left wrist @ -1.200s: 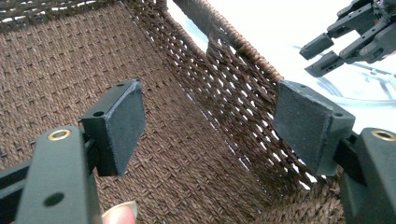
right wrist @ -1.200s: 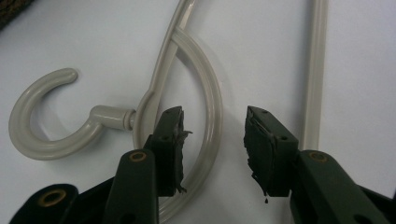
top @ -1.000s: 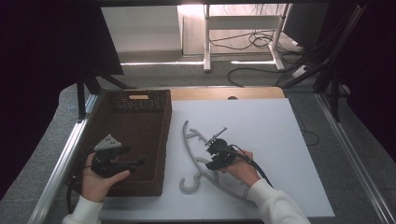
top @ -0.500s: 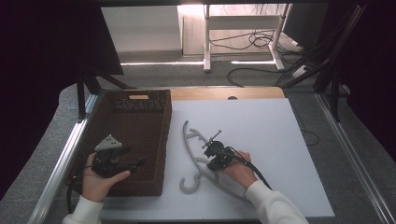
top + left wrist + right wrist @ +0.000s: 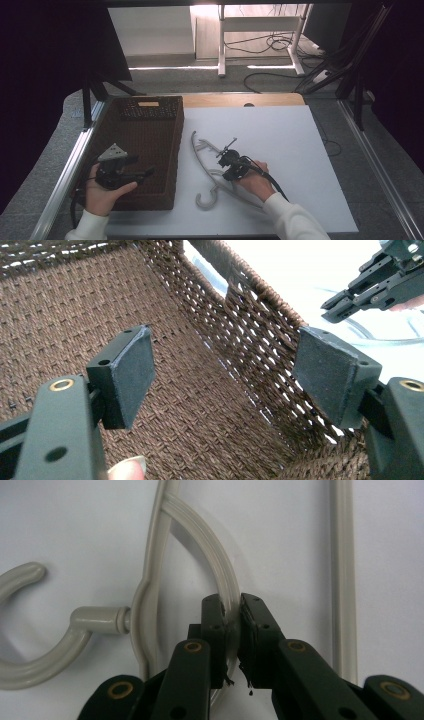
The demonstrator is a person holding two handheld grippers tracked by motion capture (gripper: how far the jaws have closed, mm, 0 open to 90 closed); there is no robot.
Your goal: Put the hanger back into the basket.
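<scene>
A pale grey plastic clothes hanger [image 5: 150,600], lying flat on the white tabletop [image 5: 300,135] beside the brown woven basket [image 5: 175,150], is pinched on 1 thin curved inner rib by the right gripper [image 5: 233,611] (light, stiff, probably slippery), while the left gripper [image 5: 220,375] is held wide open and empty inside the basket.

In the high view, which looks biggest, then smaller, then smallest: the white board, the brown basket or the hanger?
1. White board
2. Brown basket
3. Hanger, flat on the board, with the right gripper closed on it.
</scene>
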